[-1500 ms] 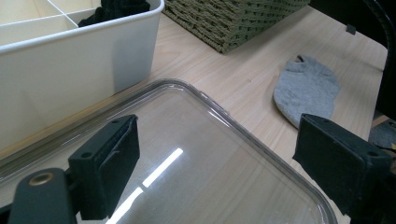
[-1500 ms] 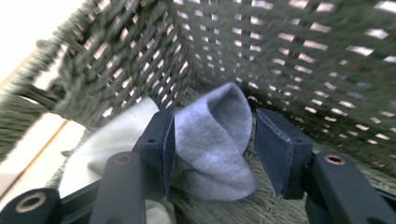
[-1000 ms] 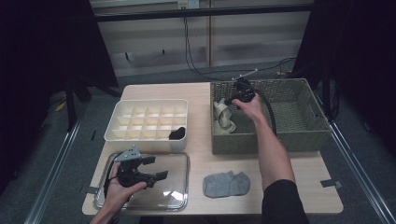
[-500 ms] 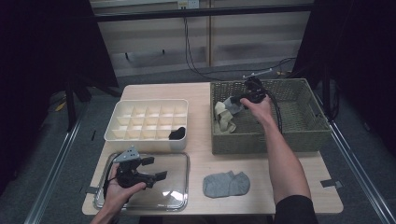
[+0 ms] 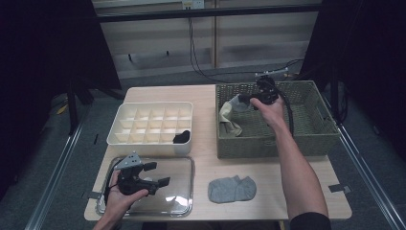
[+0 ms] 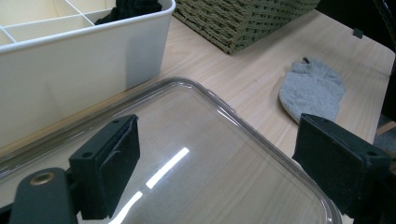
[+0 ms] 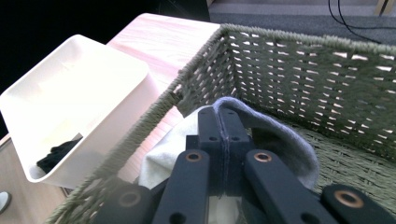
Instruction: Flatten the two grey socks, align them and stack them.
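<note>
Over the wicker basket: right gripper pinched a grey sock
Done: black sock in organizer
Left: grey sock on desk
Left gripper: spread, empty

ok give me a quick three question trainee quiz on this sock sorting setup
1. True or false: the right gripper is shut on a sock over the wicker basket.
2. Which lies on the bare table? A) grey sock B) black sock C) clear lid... A or B?
3. The left gripper hovers over the ____ with jaws ____.

Key: 1 true; 2 A; 3 clear lid, open.
</note>
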### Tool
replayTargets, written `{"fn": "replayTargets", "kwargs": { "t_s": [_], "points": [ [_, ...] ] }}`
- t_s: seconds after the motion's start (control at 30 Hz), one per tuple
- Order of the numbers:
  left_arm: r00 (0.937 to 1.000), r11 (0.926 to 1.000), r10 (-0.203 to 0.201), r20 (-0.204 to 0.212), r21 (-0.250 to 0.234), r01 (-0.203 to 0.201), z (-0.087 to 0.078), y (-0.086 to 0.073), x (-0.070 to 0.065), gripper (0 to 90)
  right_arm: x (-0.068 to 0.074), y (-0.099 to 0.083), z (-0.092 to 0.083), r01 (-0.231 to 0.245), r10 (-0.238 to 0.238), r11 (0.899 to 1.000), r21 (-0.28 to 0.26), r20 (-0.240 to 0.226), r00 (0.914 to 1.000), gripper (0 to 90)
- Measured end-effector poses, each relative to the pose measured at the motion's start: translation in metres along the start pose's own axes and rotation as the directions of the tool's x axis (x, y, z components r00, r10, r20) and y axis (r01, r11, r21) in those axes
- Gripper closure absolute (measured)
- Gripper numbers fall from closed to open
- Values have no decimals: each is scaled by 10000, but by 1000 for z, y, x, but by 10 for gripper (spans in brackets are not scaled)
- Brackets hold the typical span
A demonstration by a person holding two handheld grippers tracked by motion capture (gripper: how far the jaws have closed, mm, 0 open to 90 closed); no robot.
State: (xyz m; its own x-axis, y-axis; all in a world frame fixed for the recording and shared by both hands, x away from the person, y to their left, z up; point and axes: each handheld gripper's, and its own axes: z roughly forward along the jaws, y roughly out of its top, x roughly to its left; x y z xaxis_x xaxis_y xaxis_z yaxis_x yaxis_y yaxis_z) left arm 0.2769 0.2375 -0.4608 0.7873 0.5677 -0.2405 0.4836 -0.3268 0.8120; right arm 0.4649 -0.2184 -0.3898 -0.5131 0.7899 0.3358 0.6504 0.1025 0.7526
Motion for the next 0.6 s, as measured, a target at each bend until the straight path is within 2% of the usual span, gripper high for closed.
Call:
{"fn": "replayTargets", "kwargs": {
  "t_s": [0.13,0.4,0.6],
  "points": [
    [10000,10000,-24,-57,2,24,0,0,0,139,4,0,-6,-37,31,9993,-381,-148,9999,899],
    [9999,9999,-35,-130,-99,33,-1,-1,1,138,-1,-6,-23,-271,282,9969,-738,137,9995,899],
    [9999,10000,-12,-171,-84,11,-2,-1,1,137,3,-10,-34,-182,173,9949,-992,-97,9998,899]
  ]
}}
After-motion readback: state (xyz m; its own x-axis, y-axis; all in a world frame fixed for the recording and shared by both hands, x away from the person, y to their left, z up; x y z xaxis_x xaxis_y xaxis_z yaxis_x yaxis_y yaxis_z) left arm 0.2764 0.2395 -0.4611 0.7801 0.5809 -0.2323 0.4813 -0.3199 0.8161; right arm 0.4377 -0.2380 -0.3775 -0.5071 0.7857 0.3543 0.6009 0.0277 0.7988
